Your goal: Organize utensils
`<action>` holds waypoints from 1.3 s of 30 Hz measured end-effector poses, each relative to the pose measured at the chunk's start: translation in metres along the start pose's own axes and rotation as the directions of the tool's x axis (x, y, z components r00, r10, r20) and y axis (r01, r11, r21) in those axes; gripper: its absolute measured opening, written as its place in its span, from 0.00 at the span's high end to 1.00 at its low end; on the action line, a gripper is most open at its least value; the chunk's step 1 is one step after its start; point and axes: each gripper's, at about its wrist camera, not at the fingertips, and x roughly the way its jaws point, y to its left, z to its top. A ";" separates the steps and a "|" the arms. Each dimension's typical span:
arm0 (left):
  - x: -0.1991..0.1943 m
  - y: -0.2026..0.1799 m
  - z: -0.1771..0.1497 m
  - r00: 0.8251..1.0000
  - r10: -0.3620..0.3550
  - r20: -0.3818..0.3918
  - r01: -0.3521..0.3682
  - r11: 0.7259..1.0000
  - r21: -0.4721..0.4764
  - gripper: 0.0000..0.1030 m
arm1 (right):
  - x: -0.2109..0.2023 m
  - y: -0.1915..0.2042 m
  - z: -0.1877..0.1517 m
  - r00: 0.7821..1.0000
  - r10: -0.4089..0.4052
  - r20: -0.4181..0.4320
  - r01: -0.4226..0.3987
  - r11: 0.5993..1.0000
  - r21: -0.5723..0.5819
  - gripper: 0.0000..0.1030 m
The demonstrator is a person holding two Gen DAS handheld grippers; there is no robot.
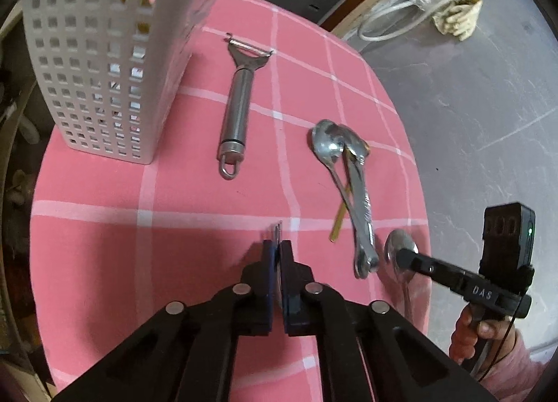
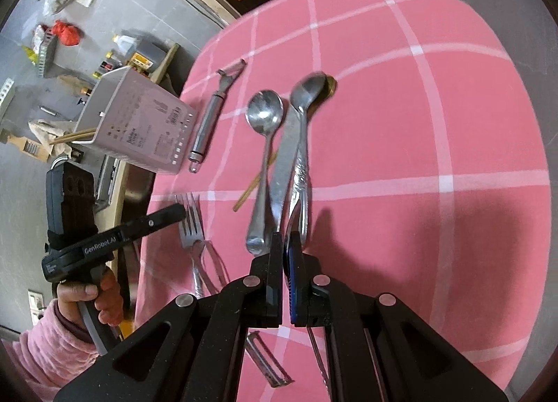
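Left gripper (image 1: pixel 278 249) pinches the fork (image 2: pixel 191 224) at lower centre; right gripper (image 2: pixel 286 245) clamps a spoon (image 1: pixel 401 255). Next, I'd judge: lift toward the basket (image 1: pixel 101 53), upper left.

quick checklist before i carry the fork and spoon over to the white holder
1. Left gripper shut on the fork: ok.
2. Right gripper shut on the spoon: ok.
3. Holder standing upright on the tablecloth: ok.
4. Room left in the holder: cannot tell; chopsticks are already in it.
5. Held spoon free of the cutlery pile beside it: cannot tell, they sit very close.
6. Peeler lying flat, apart from the holder: ok.
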 end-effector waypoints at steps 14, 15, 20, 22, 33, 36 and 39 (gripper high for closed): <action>-0.119 -0.050 -0.002 0.945 0.094 0.312 -0.138 0.983 0.120 0.97 | -0.071 0.044 0.015 0.913 0.248 0.324 -0.235 0.969 -0.079 0.97; -0.128 -0.053 0.002 0.938 0.095 0.334 -0.142 0.983 0.119 0.97 | -0.074 0.048 0.018 0.900 0.269 0.344 -0.253 0.963 -0.090 0.97; -0.175 -0.064 0.025 0.891 0.113 0.440 -0.182 0.976 0.117 0.97 | -0.092 0.086 0.039 0.804 0.388 0.450 -0.339 0.922 -0.188 0.97; -0.195 -0.070 0.037 0.867 0.125 0.482 -0.208 0.970 0.122 0.97 | -0.096 0.107 0.046 0.784 0.400 0.474 -0.324 0.916 -0.237 0.97; -0.259 -0.096 0.083 0.738 0.157 0.656 -0.337 0.928 0.157 0.97 | -0.143 0.196 0.090 0.680 0.461 0.570 -0.183 0.860 -0.477 0.97; -0.267 -0.096 0.095 0.704 0.166 0.691 -0.366 0.918 0.153 0.97 | -0.150 0.217 0.102 0.634 0.504 0.587 -0.176 0.833 -0.524 0.97; -0.267 -0.095 0.108 0.677 0.191 0.710 -0.412 0.898 0.152 0.97 | -0.148 0.233 0.114 0.587 0.558 0.587 -0.213 0.806 -0.553 0.97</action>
